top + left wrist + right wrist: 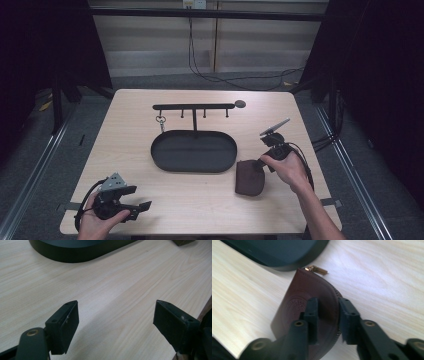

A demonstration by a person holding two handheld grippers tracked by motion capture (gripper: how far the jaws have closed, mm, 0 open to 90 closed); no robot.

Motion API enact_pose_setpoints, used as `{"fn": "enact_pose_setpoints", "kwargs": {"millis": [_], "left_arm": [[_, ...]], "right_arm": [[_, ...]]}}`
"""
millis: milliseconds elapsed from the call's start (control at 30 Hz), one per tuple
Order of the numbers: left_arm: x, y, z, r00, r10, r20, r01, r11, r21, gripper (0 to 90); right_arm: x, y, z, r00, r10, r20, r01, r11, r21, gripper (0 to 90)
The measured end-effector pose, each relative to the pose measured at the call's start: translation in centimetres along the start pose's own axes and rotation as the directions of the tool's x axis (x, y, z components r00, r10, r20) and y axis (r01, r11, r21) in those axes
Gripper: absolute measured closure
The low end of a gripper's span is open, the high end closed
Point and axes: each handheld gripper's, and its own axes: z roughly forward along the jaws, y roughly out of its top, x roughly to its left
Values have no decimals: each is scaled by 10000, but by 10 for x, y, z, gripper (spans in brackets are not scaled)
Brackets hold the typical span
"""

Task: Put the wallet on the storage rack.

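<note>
Right gripper (pixel 328 315) pinches your brown zip pouch (pixel 308 302) by its edge, left gripper (pixel 116 320) gapes idle: a thin hold may slip when lifted.

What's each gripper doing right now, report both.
Left gripper: open, holding nothing, above bare table.
Right gripper: shut on the brown pouch, pinching its zipped edge.

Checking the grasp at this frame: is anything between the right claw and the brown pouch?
Nothing visible. The right claw is already closed on the edge of the brown pouch, which lies on the table just right of the black tray.
</note>
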Motion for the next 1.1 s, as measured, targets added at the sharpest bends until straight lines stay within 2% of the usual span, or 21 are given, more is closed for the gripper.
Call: {"fn": "enact_pose_setpoints", "kwargs": {"millis": [100,200,267,333,533,567,700,867,1000,1100], "left_arm": [[-1,0,0,10000,-3,-46,3,10000,-53,212],[-1,0,0,10000,23,-31,-23,10000,-37,212],[-1,0,0,10000,-2,-13,2,10000,-44,212],[-1,0,-2,9999,97,-96,-99,9998,-190,224],[-2,0,-2,10000,69,-27,-70,9998,-203,224],[-2,0,-2,9999,127,-45,-128,9998,-146,224],[-2,0,-1,9999,110,-17,-110,9999,-40,224],[-2,0,-1,10000,93,22,-93,9999,-81,224],[-1,0,-1,10000,75,49,-74,9999,-106,224],[-1,0,-2,10000,70,28,-70,9999,-105,224]], "right_arm": [[3,3,-3,9995,-178,253,176,9998,84,753],[4,3,-6,9998,-130,171,129,9999,63,760],[5,4,-8,9990,-236,369,231,9996,140,764],[5,5,-10,9990,-175,419,168,9997,176,765],[5,8,-16,9985,-65,536,46,9993,362,781],[7,9,-18,9974,-124,713,93,9990,438,786],[9,11,-22,9968,-166,776,124,9984,548,797],[13,17,-29,9941,-270,1048,170,9953,955,804],[17,22,-36,9899,-374,1370,217,9932,1146,812],[18,24,-40,9891,-434,1404,272,9930,1152,812]]}}
